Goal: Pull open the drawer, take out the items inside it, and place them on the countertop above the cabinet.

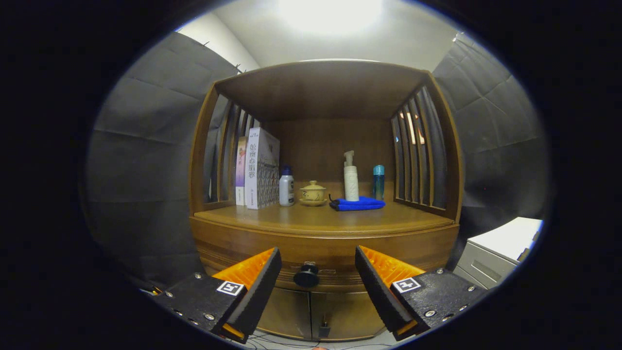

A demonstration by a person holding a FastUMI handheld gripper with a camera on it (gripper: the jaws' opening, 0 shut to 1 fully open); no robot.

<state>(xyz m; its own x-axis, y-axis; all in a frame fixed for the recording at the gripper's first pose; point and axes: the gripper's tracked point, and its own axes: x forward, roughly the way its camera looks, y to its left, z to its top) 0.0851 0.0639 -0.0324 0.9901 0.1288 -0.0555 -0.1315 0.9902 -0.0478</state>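
We see the gripper [318, 272] with fingers spread wide, the black drawer knob [306, 275] between them without touching, the drawer [320, 265] closed, above it the countertop [320, 216] with books [257, 167], bottles, a lidded cup [313, 193], a blue cloth [358, 204]

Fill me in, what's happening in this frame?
A person's handheld claw is lined up on a wooden cabinet's drawer, which is shut. The fingers stand open, with the black drawer knob between them, not gripped. On the countertop beyond sit books, bottles, a lidded cup and a blue cloth.
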